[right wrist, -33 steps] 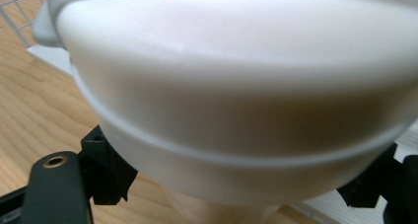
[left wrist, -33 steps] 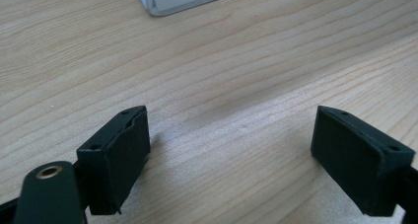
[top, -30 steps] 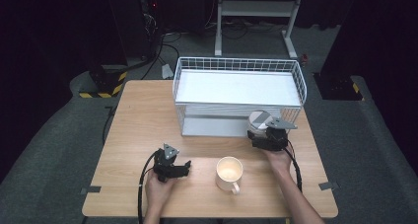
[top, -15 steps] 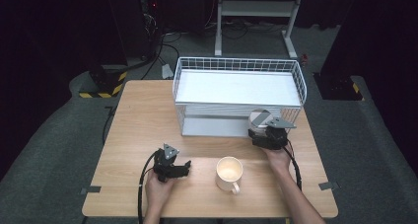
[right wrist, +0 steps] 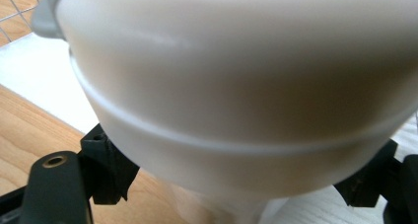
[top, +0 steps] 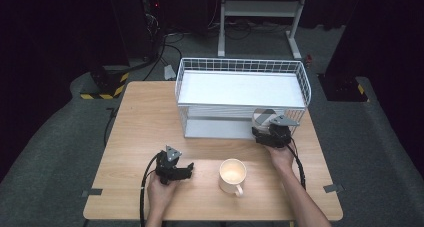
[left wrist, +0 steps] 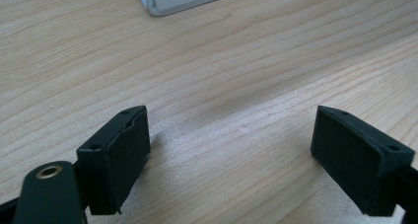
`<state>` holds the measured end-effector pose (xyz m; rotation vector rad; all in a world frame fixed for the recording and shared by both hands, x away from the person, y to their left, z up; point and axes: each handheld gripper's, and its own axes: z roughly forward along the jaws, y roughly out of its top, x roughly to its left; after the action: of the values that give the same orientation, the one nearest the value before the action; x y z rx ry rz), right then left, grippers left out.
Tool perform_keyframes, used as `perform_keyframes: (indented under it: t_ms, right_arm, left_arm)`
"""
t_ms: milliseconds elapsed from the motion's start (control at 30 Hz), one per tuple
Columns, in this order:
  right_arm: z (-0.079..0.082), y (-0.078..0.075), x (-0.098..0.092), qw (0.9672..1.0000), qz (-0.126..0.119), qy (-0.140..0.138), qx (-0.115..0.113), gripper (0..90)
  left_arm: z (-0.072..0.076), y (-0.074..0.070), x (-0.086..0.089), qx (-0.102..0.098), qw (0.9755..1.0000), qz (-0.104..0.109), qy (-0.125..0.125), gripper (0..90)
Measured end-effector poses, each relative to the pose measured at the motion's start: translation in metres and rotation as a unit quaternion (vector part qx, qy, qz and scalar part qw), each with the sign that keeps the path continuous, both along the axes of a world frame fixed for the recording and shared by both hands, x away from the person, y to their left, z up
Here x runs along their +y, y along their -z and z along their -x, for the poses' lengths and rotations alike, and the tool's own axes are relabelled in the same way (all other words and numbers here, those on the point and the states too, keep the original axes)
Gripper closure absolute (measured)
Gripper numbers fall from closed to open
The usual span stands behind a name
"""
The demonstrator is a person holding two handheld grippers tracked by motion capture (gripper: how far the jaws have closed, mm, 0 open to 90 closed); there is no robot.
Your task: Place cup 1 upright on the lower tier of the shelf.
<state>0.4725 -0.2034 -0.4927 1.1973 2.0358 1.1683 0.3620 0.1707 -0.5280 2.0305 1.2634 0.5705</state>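
**A:** What's the layout from where you stand?

**B:** A wooden worktop (top: 145,117) with a white wire rack (top: 242,97) on its far half. It has two levels: a white top shelf with a mesh rim, and a lower shelf open toward the person.

**A:** And the right hand?

**B:** The right gripper (top: 271,135) is at the right front corner of the rack, at the lower shelf. Its fingers (right wrist: 109,170) are clamped on either side of a whitish bowl (right wrist: 236,91). In the right gripper view the bowl looms right over them, with the white shelf surface behind it. From above, I see only a grey, round bit of the bowl (top: 262,116) just under the top shelf's edge. Whether it rests on the lower shelf I cannot tell.

**A:** The left one?

**B:** The left gripper (top: 173,168) lies low on the near left part of the worktop, its fingers (left wrist: 118,157) spread apart with nothing but bare wood between them.

**A:** Anything smaller?

**B:** A cream mug (top: 233,175) stands upright near the front edge, between the two hands, handle toward the person. Neither gripper touches it.
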Motion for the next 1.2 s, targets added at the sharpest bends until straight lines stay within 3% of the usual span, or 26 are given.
perform_keyframes:
  t_ms: [367, 667, 1067, 1200]
  right_arm:
    - [-0.002, 0.002, -0.002, 0.9999, -0.011, 0.003, 0.002, 17.8]
    - [0.000, 0.001, -0.001, 0.9998, -0.016, -0.002, 0.011, 10.0]
    - [0.012, -0.002, -0.008, 0.9997, -0.010, 0.004, 0.023, 9.8]
    - [0.017, 0.000, -0.012, 0.9990, -0.015, 0.018, 0.037, 10.2]
  left_arm:
    - [0.000, 0.000, 0.000, 0.000, 1.0000, -0.001, 0.000, 15.5]
    - [0.000, 0.000, 0.000, 0.000, 1.0000, 0.000, 0.000, 15.5]
    - [0.000, 0.000, 0.000, 0.000, 1.0000, -0.001, 0.000, 15.5]
    - [0.000, 0.000, 0.000, 0.000, 1.0000, -0.001, 0.000, 15.5]
